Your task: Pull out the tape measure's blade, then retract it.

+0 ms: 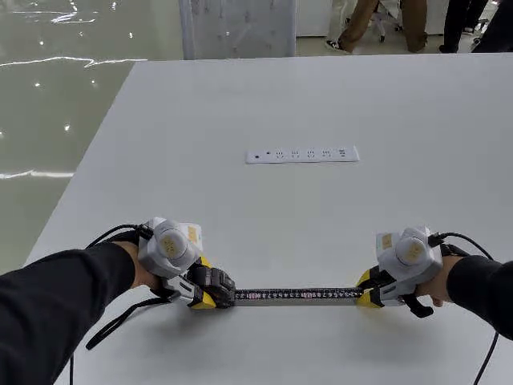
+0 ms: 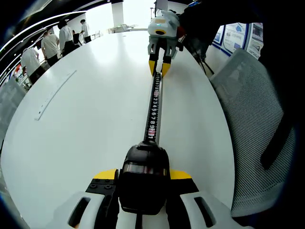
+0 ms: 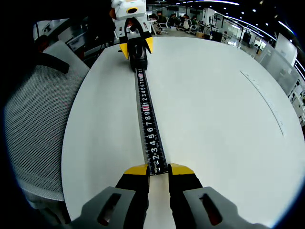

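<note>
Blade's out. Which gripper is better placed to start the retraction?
Probably right: the right gripper pinches the free end of the blade and can ride it back toward the case, which the left gripper clamps.

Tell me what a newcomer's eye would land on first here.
First, the tape blade stretched flat along the near edge of the white table, spanning from gripper to gripper. The left gripper clamps the black tape measure case at one end, while the right gripper pinches the blade's tip at the other. Farther back, a white power strip lies mid-table.
</note>
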The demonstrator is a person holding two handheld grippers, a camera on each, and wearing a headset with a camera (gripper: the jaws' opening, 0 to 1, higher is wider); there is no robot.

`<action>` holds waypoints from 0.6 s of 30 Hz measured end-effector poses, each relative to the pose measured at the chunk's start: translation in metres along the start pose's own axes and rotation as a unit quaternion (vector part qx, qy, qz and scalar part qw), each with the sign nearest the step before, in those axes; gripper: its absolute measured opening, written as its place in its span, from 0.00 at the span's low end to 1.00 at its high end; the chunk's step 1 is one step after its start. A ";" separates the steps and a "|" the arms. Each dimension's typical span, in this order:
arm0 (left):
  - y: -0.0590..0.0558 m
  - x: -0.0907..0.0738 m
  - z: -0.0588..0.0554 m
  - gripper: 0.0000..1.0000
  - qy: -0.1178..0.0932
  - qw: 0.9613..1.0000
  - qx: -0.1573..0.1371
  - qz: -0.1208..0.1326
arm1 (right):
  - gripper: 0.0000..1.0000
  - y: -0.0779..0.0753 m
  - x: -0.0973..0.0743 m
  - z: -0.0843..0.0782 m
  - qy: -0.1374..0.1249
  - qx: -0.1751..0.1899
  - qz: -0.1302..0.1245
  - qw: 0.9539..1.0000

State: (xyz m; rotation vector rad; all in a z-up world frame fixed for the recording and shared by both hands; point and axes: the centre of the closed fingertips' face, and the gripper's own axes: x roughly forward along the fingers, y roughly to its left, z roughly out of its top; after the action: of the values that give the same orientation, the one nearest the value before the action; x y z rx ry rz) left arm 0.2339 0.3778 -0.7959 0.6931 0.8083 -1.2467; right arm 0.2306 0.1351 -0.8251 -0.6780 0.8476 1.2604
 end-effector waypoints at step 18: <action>0.000 0.000 0.001 0.34 -0.002 1.000 -0.003 0.002 | 0.11 0.000 -0.001 -0.002 0.000 0.007 0.002 1.000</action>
State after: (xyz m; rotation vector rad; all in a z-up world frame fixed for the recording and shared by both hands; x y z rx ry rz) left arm 0.2338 0.3770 -0.7956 0.6868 0.8061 -1.2422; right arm 0.2299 0.1332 -0.8250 -0.6655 0.8564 1.2571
